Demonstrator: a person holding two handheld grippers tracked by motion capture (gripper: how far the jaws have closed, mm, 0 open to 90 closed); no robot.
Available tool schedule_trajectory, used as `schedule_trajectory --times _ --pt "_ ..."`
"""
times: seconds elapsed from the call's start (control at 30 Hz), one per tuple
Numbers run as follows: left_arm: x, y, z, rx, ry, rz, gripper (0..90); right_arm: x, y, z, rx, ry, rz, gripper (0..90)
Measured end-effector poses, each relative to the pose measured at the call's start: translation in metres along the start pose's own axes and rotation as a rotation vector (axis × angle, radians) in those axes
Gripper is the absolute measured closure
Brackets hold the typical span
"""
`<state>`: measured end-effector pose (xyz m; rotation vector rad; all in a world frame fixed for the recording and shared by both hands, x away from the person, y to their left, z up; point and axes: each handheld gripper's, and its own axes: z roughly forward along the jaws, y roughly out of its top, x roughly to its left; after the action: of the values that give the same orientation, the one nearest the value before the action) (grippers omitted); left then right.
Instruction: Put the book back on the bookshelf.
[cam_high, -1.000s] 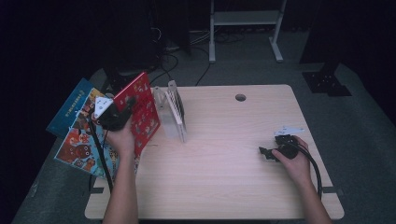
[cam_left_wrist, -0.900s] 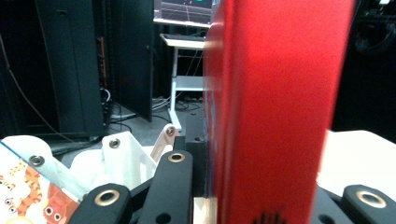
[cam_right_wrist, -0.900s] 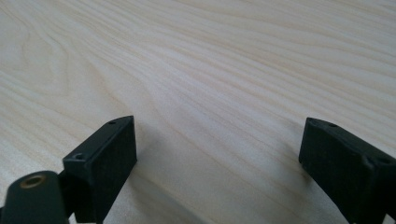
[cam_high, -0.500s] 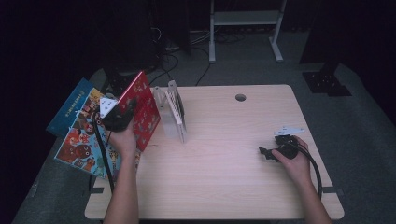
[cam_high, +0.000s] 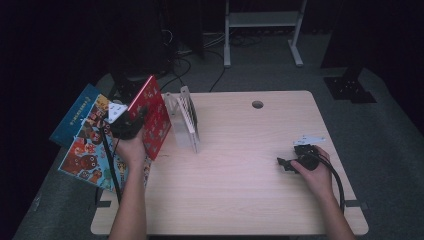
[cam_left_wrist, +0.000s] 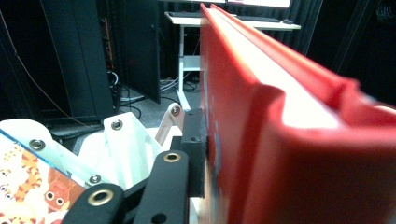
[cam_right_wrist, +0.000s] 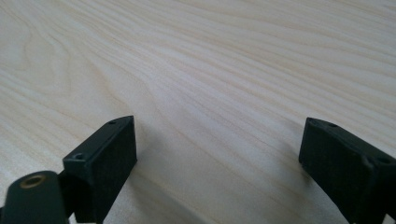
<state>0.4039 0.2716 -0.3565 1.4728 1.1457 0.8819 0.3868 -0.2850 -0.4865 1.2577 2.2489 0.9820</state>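
A red hardcover book (cam_high: 154, 116) stands tilted on edge at the table's left side, right beside a white slotted book rack (cam_high: 186, 120). My left gripper (cam_high: 137, 124) grips its lower part. In the left gripper view the book (cam_left_wrist: 280, 140) sits between the jaws, with the left pad (cam_left_wrist: 194, 154) against its cover and the other jaw hidden behind it. These jaws have just been opening a little. My right gripper (cam_high: 284, 164) rests on the table at the right, and its jaws (cam_right_wrist: 219, 154) are open over bare wood.
Colourful picture books (cam_high: 87, 152) and a blue book (cam_high: 75, 117) overhang the left edge of the light wooden table (cam_high: 240, 195). A cable hole (cam_high: 257, 104) lies at the back centre. Behind the table are a white desk frame (cam_high: 260, 20) and cables on the floor.
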Motion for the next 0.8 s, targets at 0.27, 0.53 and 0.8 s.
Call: schedule_trajectory --times 0.27,0.53,0.8 --pt "0.004 -0.003 -0.011 0.004 0.021 0.000 54.4 0.000 0.000 0.000 0.001 0.000 0.001 10.1" --pt "0.001 -0.007 -0.026 0.006 0.047 0.009 26.8 0.000 0.000 0.000 0.000 0.000 0.001 10.2" --pt "-0.003 -0.009 -0.041 -0.004 0.063 -0.001 5.8 0.000 0.000 0.000 0.000 0.000 0.001 10.2"
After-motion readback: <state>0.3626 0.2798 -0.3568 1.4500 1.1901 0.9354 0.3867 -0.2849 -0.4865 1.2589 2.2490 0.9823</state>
